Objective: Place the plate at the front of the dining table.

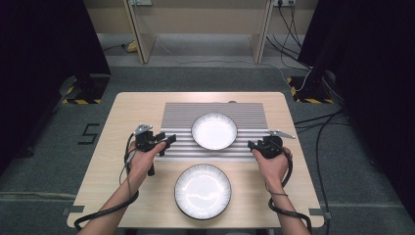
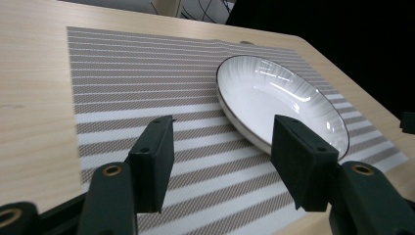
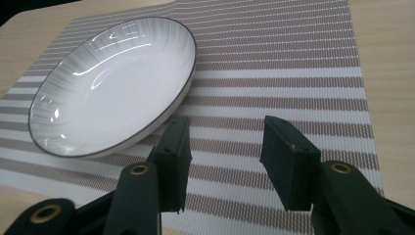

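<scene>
Here the left tool (image 1: 165, 142) and the right tool (image 1: 253, 145) hover on either side of the white plate on the mat (image 1: 214, 130), both with jaws apart and empty. That plate sits on the striped placemat (image 1: 178, 115), toward its near edge, while a second, larger plate (image 1: 202, 190) rests on the bare desk (image 1: 127, 107) just in front of the person. In the left gripper view the plate's rim (image 2: 244, 132) lies just ahead of the right-hand jaw; in the right gripper view the rim (image 3: 171, 110) is near the left-hand jaw. The step in hand looks like taking hold of this plate from both sides. To do it well, each tool should come in low, with one jaw slipping under the raised rim and the other over it, and both should close evenly so the glossy plate neither tilts nor slides across the mat.
</scene>
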Motion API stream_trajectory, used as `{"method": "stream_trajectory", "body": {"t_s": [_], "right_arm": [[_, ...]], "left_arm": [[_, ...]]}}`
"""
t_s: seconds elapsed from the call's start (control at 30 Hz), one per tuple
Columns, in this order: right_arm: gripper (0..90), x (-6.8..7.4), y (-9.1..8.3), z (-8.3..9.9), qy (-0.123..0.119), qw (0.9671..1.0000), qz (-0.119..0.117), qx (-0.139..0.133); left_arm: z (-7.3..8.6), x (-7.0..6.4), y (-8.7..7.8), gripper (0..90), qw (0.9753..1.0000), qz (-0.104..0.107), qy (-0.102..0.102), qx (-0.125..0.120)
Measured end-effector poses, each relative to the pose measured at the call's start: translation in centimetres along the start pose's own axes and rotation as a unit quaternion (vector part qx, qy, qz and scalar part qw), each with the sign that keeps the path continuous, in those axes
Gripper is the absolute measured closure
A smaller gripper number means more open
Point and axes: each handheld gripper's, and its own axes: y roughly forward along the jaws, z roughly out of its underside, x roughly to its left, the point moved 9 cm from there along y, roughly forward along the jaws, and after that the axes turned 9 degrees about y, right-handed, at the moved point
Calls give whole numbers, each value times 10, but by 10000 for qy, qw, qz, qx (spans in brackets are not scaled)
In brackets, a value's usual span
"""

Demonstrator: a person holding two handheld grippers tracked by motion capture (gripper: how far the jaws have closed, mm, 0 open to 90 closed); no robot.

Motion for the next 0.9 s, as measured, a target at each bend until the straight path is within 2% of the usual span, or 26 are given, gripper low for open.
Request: {"method": "stream_trajectory", "body": {"t_s": [0.03,0.07,0.1,0.17,0.2,0.27,0.3,0.37,0.4,0.43,0.5,0.57,0.67,0.73,0.77,0.8,0.9], "right_arm": [[541,-1,-3,4,-5,10000,-20,21],[540,-2,-8,9,3,10000,-40,33],[540,-2,-12,13,-13,10000,-45,51],[540,-2,-16,17,-3,10000,-62,71],[539,-3,-24,26,-37,9999,-116,66],[535,-4,-32,34,-17,9999,-142,76],[535,-4,-32,34,-17,9999,-142,76],[528,-5,-43,44,-8,9998,-179,87],[527,-5,-47,47,-14,9998,-195,92],[527,-5,-47,47,-14,9998,-195,92],[538,-7,-59,54,36,9997,-233,60],[542,-10,-67,57,138,9996,-260,-54],[538,-14,-75,62,205,9994,-253,-119],[521,-18,-82,70,288,9992,-228,-184],[510,-19,-83,72,315,9990,-228,-235],[498,-20,-84,73,295,9989,-205,-286],[483,-20,-84,75,352,9984,-270,-349]], "left_arm": [[0,0,0,409,10000,0,0,0],[8,1,-12,408,10000,5,77,-7],[12,1,-17,408,10000,13,85,4],[16,2,-22,402,10000,32,52,9],[23,1,-33,402,10000,61,73,-8],[31,0,-42,402,9999,87,59,0],[31,0,-42,402,9999,87,59,0],[39,-1,-52,402,9998,103,145,13],[45,-2,-60,402,9998,143,116,-11],[45,-2,-60,401,9998,143,116,-11],[56,-2,-77,399,9998,89,142,-95],[62,-4,-86,398,9997,113,115,-174],[66,-5,-92,392,9996,127,142,-199],[76,-6,-101,392,9995,113,80,-298],[76,-6,-101,391,9995,113,80,-298],[78,-8,-105,390,9989,172,-111,-416],[74,-10,-108,368,9981,219,-117,-563]]}}
